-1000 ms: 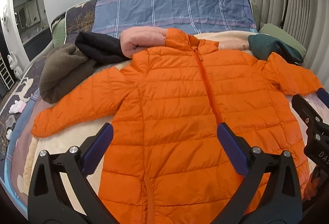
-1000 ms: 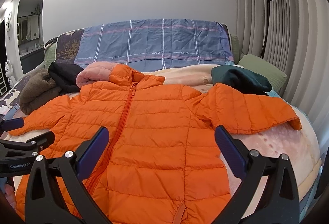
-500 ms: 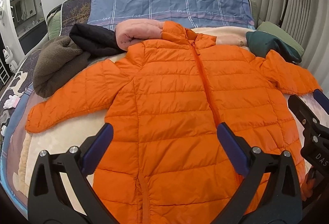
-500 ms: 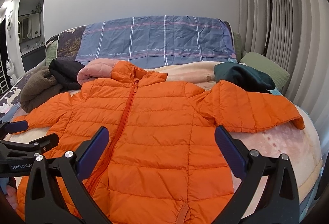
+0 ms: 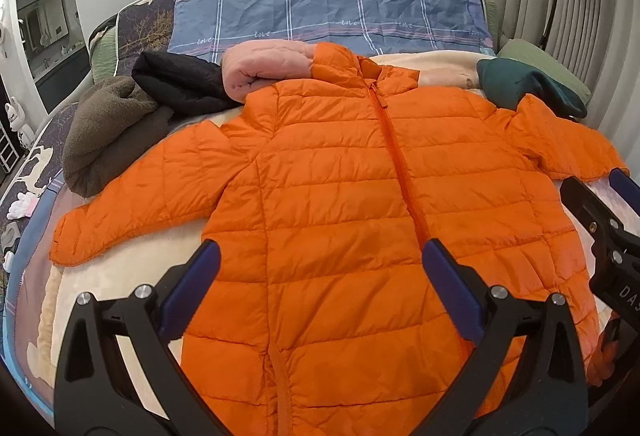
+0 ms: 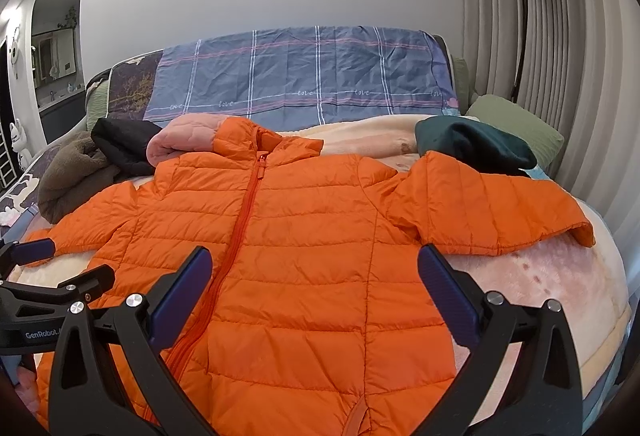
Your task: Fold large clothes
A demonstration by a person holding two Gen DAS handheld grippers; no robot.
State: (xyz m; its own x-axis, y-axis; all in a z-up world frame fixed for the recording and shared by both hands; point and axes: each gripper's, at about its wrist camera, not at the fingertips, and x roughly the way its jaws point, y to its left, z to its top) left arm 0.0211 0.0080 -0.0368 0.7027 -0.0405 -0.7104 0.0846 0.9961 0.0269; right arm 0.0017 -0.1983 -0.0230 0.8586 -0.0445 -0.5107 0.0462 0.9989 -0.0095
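Observation:
An orange puffer jacket lies flat on the bed, zipped, front up, with both sleeves spread out to the sides. My left gripper hovers open above the jacket's lower middle, nothing between its blue-padded fingers. My right gripper is open too, over the jacket's right half near the armpit. In the left wrist view the right gripper shows at the right edge; in the right wrist view the left gripper shows at the left edge beside the left cuff.
Piled at the head of the bed are a brown fleece, a black garment, a pink one under the hood and a dark green one. A plaid sheet covers the headboard. Curtains and a floor lamp stand on the right.
Both views have shifted a little: the jacket sits lower and slightly nearer in the left wrist view. Both grippers have stayed open, and the jacket itself has not moved.

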